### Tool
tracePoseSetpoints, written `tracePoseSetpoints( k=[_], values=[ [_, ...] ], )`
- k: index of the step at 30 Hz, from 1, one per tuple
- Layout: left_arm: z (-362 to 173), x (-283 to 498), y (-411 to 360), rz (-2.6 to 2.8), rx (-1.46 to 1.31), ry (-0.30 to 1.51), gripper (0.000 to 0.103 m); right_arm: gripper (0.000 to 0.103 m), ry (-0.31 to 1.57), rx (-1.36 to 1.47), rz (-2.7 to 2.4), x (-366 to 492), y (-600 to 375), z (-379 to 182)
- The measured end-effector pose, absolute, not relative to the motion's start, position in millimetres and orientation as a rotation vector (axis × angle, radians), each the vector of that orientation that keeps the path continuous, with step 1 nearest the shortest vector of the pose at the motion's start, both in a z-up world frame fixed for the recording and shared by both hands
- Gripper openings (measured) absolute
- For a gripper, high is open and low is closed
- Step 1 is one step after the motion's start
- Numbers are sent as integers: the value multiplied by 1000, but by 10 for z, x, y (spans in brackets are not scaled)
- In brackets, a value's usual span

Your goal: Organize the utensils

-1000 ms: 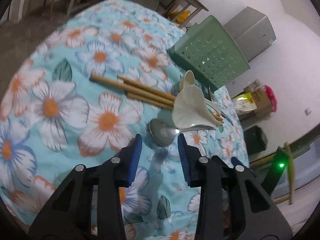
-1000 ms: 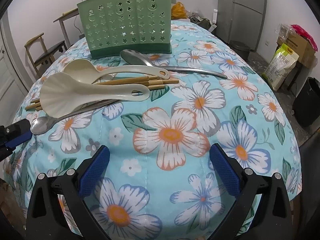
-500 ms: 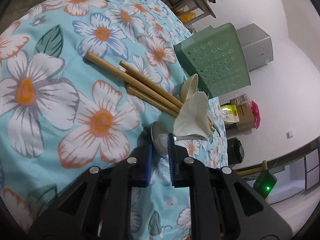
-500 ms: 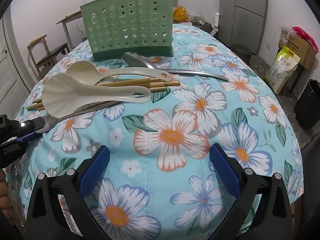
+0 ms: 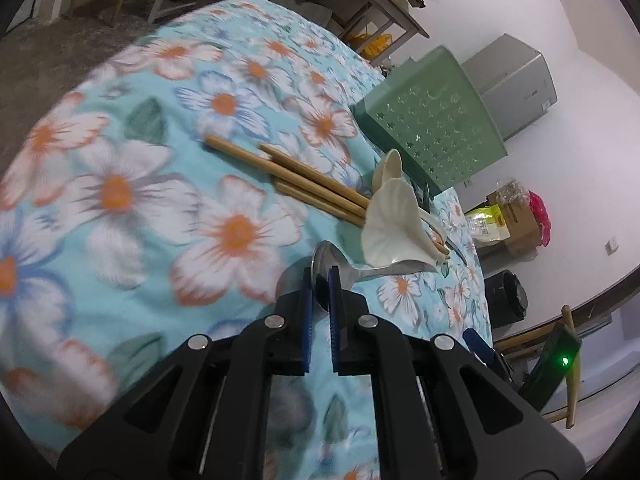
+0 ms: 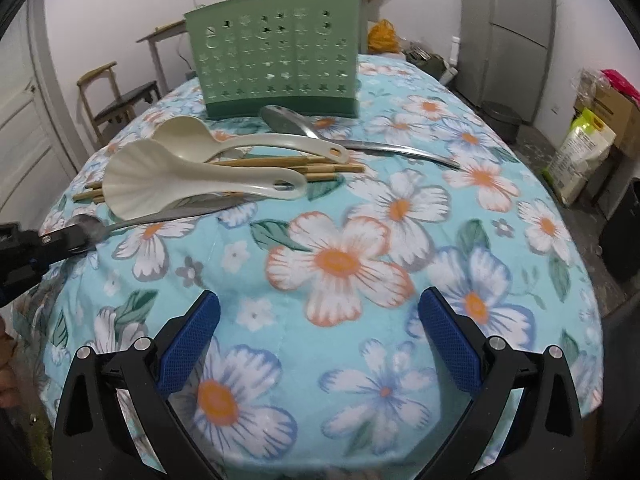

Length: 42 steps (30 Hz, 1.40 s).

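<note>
My left gripper (image 5: 320,280) is shut on the bowl of a small metal spoon (image 5: 322,260); the spoon's handle (image 6: 160,218) runs under a cream rice paddle (image 6: 160,184). In the right wrist view the left gripper (image 6: 74,240) grips the spoon at the table's left edge. A cream ladle (image 6: 192,136), several wooden chopsticks (image 6: 320,164) and a large metal spoon (image 6: 288,120) lie in front of the green utensil holder (image 6: 276,68). My right gripper (image 6: 320,344) is open and empty above the cloth's near edge.
The table wears a blue floral cloth (image 6: 340,256). A wooden chair (image 6: 116,96) stands at the left, a fridge (image 6: 508,28) and a black bin (image 6: 500,124) at the back right, boxes and bags (image 6: 592,136) on the floor at the right.
My left gripper moved onto the small metal spoon's bowl and shut on it, then lifted it slightly. The right gripper edged closer to the table and stayed open.
</note>
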State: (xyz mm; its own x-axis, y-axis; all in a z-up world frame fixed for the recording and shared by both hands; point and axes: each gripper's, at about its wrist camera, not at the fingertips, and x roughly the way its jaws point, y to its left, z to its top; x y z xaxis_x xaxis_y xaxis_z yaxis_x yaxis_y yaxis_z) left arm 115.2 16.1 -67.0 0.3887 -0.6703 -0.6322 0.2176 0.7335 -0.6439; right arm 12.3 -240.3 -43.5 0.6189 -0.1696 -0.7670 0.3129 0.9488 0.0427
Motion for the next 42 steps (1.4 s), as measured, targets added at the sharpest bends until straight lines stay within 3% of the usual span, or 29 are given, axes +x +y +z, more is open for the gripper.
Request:
tracePoseSetpoints(
  k=[6,17,20,29,34,42],
  values=[
    [-424,955,631,-631,-551,957,1,96,776,104,-241,5,-2272,-182],
    [87,740,1457,-592,-650,765,1,77,720,-65,-46,340,-1629,-12],
    [160,793,1619,-553,-683,710,1,76,695,-143,-16,485,-1379,12],
    [166,943,1850,-515,-729,654,1,67,701,-424,-71,937,-750,-151],
    [80,1026,1866,-520,-738,670,1,63,749,-466,-104,1036,-647,-304],
    [-68,1102,1972,-525,-782,654,1,47,793,-398,-131,1137,-645,-368]
  ],
)
